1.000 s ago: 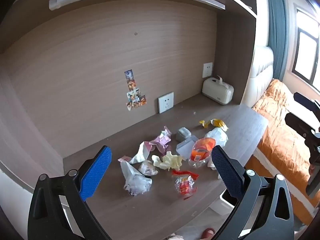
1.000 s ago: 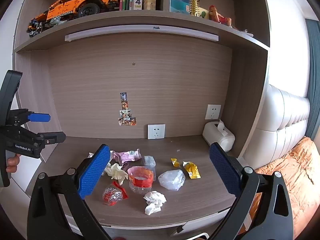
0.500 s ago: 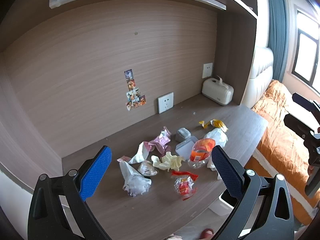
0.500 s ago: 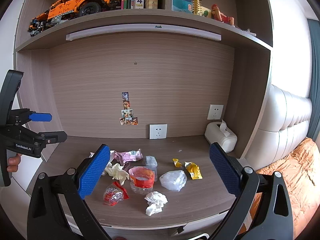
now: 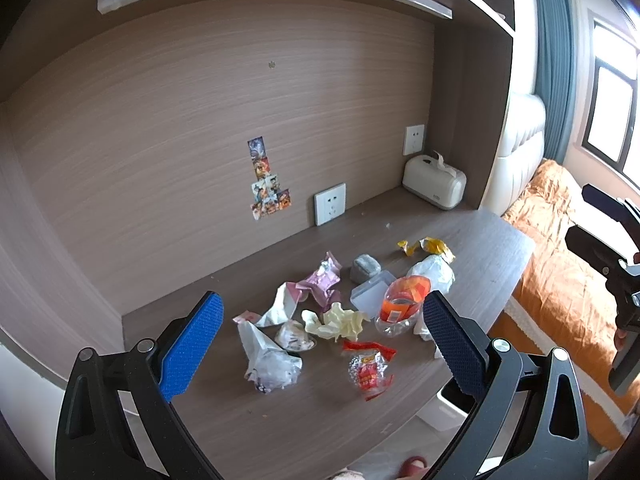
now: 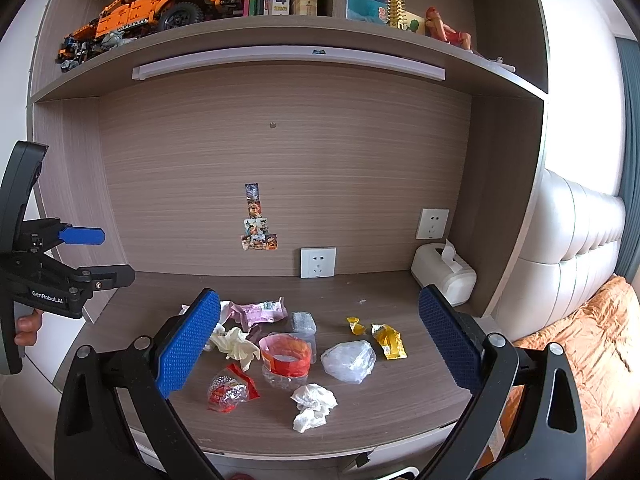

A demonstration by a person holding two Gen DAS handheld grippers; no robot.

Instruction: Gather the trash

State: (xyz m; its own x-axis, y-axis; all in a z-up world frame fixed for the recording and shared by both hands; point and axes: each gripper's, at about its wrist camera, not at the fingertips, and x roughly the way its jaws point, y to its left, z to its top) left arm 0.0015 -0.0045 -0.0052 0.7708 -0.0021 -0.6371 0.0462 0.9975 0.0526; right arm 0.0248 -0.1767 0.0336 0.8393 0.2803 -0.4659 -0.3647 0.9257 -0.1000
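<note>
Trash lies in a loose pile on the wooden desk (image 6: 380, 412): a crushed clear cup with an orange label (image 6: 286, 358) (image 5: 402, 300), a red snack wrapper (image 6: 230, 390) (image 5: 368, 368), a white tissue wad (image 6: 314, 406), a clear plastic bag (image 6: 350, 360), yellow wrappers (image 6: 386, 340) (image 5: 428, 246), cream crumpled paper (image 6: 236, 346) (image 5: 334, 322) and a pink wrapper (image 6: 256, 312) (image 5: 320, 282). My left gripper (image 5: 320, 356) is open and empty, held above the desk's front left. My right gripper (image 6: 320, 352) is open and empty, in front of the pile.
A white tissue box (image 6: 444, 274) stands at the desk's back right corner by wall sockets (image 6: 318, 262). A shelf with books and a toy truck (image 6: 160, 4) hangs overhead. A white bin (image 5: 448, 400) sits below the desk's front edge. An orange bed (image 5: 560, 280) lies to the right.
Both grippers have drifted only slightly; the views are almost the same. Both stay open and empty.
</note>
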